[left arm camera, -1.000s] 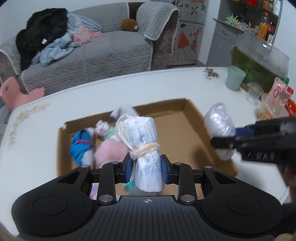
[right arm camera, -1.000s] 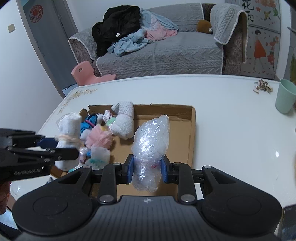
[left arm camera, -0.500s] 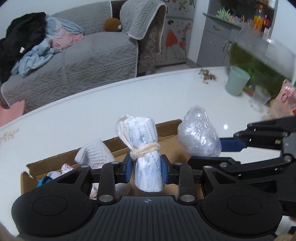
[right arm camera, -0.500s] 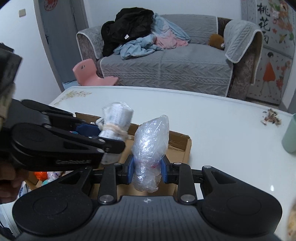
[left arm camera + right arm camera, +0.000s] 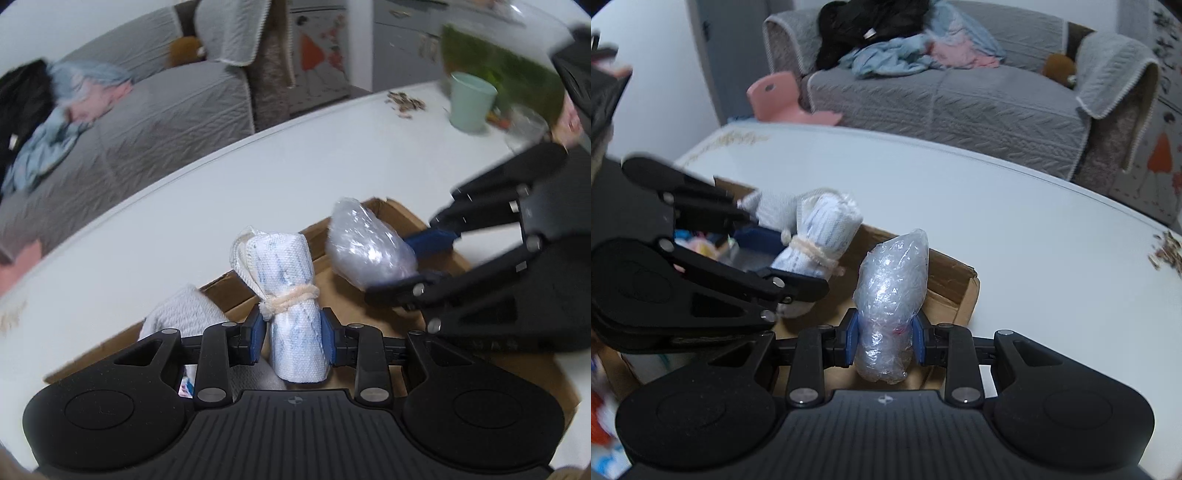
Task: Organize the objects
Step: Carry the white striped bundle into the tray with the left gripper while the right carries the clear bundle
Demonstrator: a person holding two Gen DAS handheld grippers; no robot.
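No legible text, brand or number in either view, embossed lettering on the left tool [image 5: 798,254] beside the cardboard box [image 5: 967,295] too blurred to read, cabinet-door characters [image 5: 1167,48] cropped, indistinct

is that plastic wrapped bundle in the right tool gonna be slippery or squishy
Probably a bit slippery: the bundle has glossy, crinkled film. Likely soft and light, since the right tool pinches its lower end and it stays upright. Set down on the box, its rounded shape could tip or roll.
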